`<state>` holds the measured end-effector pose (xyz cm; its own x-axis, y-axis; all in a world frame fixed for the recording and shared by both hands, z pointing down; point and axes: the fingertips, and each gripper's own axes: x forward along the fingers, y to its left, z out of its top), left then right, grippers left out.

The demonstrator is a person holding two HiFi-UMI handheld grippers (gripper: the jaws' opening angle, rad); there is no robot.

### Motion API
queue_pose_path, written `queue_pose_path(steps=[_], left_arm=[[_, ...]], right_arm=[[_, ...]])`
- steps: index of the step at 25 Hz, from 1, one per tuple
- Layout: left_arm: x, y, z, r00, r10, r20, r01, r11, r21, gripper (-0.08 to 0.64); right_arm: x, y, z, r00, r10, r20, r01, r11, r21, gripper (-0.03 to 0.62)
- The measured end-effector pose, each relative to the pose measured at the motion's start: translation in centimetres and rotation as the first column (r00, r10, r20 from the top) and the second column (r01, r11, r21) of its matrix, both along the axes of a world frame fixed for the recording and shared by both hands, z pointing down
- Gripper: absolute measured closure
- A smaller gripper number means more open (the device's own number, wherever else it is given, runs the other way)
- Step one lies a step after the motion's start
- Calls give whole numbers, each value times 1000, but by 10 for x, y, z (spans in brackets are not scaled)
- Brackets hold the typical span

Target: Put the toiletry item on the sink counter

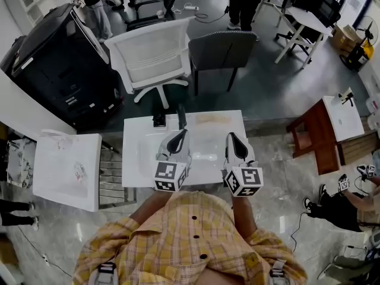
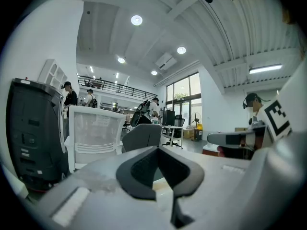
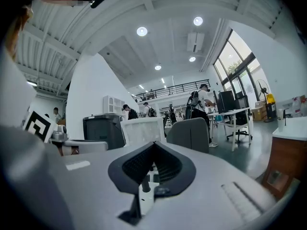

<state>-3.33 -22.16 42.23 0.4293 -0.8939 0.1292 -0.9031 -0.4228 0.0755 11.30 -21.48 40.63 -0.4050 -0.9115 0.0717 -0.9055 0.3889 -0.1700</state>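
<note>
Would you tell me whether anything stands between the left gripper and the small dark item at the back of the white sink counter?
Nothing visible does. Only bare white sink counter lies between the left gripper and the small dark item; the dark faucet stands beside that item, off to one side.

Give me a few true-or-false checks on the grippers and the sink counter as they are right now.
1. The left gripper and the right gripper are both over the white sink counter. True.
2. The left gripper's jaws are wide apart. False: they are together, with nothing between them.
3. A white mesh chair and a grey chair stand beyond the counter. True.
4. The right gripper is carrying a bottle. False: its jaws are together and empty.
5. A dark faucet stands at the counter's far edge. True.
</note>
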Motion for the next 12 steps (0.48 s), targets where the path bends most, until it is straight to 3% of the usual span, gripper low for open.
queue_pose_path(steps=[12], left_arm=[[-1, 5, 3, 1000, -9, 7, 9, 1000, 1, 560]], right_arm=[[-3, 3, 2, 1000, -11, -1, 11, 1000, 3, 592]])
